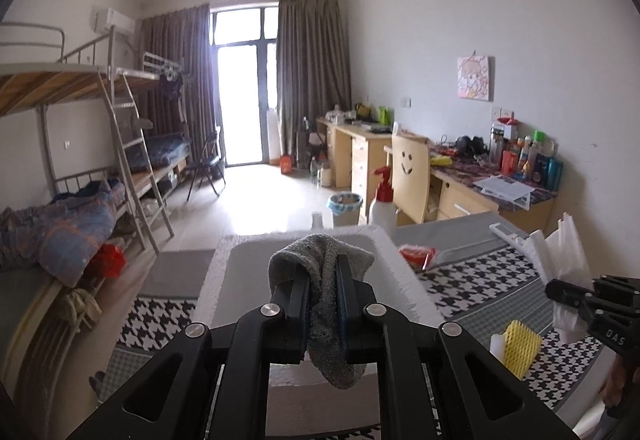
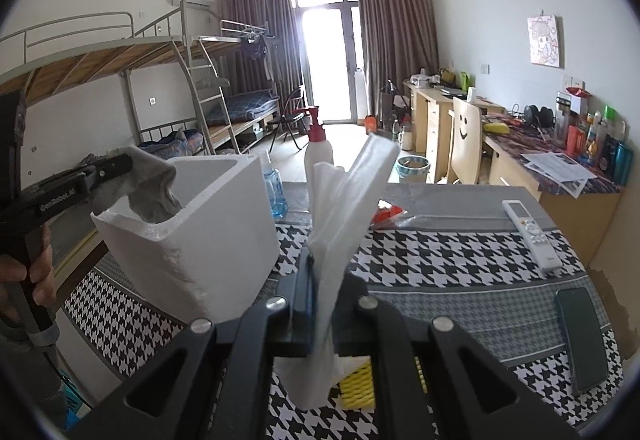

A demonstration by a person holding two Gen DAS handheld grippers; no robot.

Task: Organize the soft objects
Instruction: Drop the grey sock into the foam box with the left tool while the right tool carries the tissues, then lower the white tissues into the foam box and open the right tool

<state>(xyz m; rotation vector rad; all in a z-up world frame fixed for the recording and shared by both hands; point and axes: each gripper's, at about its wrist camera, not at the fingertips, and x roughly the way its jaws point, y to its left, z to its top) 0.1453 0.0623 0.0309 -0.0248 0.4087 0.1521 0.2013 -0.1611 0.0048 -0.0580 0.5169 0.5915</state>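
Dormitory surroundings frame both views: bunk beds at nine o'clock, desks at three, a bright balcony door at twelve, and a houndstooth-covered table (image 1: 472,280) below.

From the left wrist, the left gripper (image 1: 322,280) pinches a grey sock (image 1: 320,260), jaws nearly together with the cloth between them, its toe drooping over the open white foam box (image 1: 404,272) at twelve o'clock. At four o'clock the right gripper (image 1: 560,290) holds a white plastic bag (image 1: 560,252), with a yellow scrubber (image 1: 520,346) just beside it on the cloth.

From the right wrist, the right gripper (image 2: 324,280) is clamped on the white plastic bag (image 2: 344,208), which stands up at twelve o'clock. The left gripper (image 2: 128,162) at ten o'clock holds the sock (image 2: 156,188) above the foam box (image 2: 192,240).

Judged from this, nothing soft is visibly inside yet; the sock looks about to drop, with the bag and perhaps the scrubber left. The box sits close to the table's nine o'clock edge; open cloth lies toward three, near a remote (image 2: 530,232) and phone (image 2: 580,340).
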